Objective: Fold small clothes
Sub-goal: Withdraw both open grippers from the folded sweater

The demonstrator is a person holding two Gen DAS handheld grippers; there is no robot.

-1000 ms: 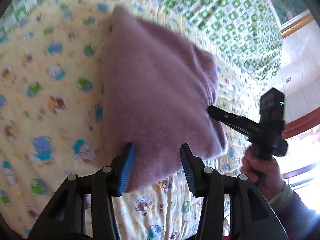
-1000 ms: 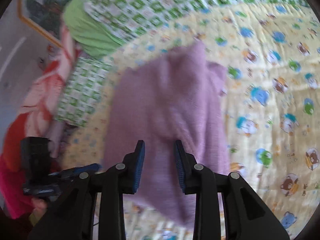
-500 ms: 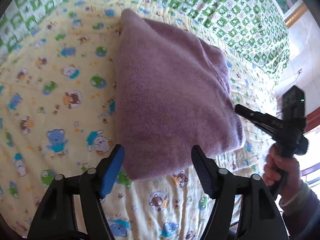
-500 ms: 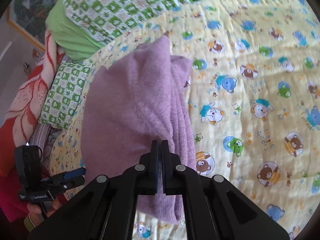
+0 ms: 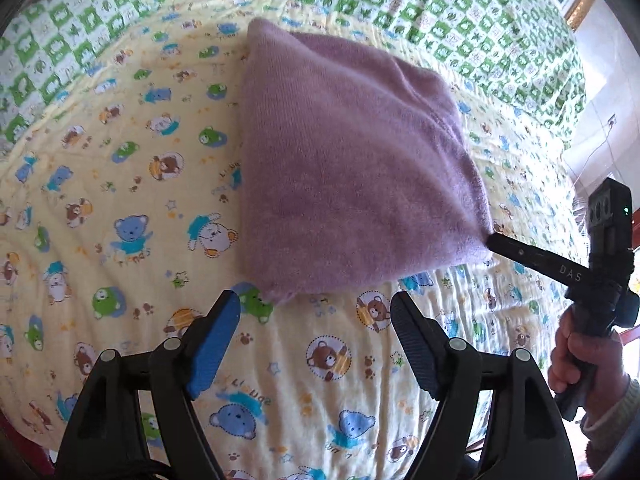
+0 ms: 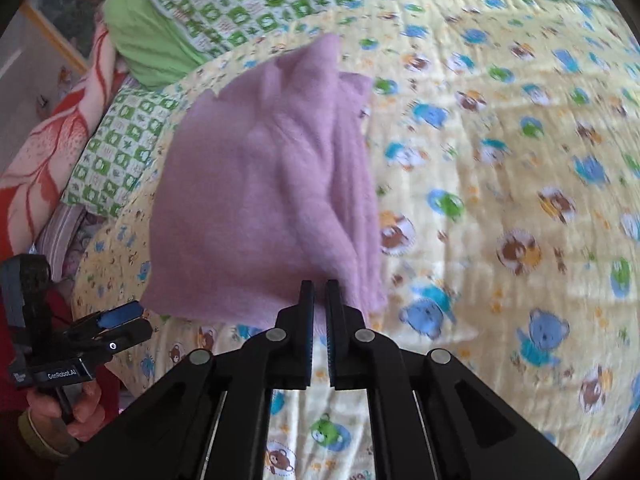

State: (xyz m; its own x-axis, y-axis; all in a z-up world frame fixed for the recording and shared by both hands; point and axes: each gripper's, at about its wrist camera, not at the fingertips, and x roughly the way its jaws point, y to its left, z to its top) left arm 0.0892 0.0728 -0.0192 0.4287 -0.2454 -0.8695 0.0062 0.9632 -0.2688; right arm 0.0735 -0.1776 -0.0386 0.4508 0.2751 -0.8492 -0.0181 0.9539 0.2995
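My left hand-held gripper (image 5: 316,312) has just been opening, nothing between its pads, just near of the folded fuzzy lilac garment (image 5: 352,168) on the yellow bear-print quilt (image 5: 120,184). My right hand-held gripper (image 6: 318,286) pinches the garment's near right corner.

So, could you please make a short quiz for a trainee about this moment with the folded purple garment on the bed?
1. True or false: the left gripper is clamped on the purple garment.
2. Multiple choice: the right gripper pinches the garment at A) the far tip, B) the near edge, C) nowhere.
3. Fill in: the garment lies on a yellow quilt printed with cartoon ____.

Key
1. False. Its jaws stand wide apart and have just been opening; the garment's near corner lies just beyond the tips, with only quilt between them.
2. B. Its jaws are together on the near edge.
3. Bears.
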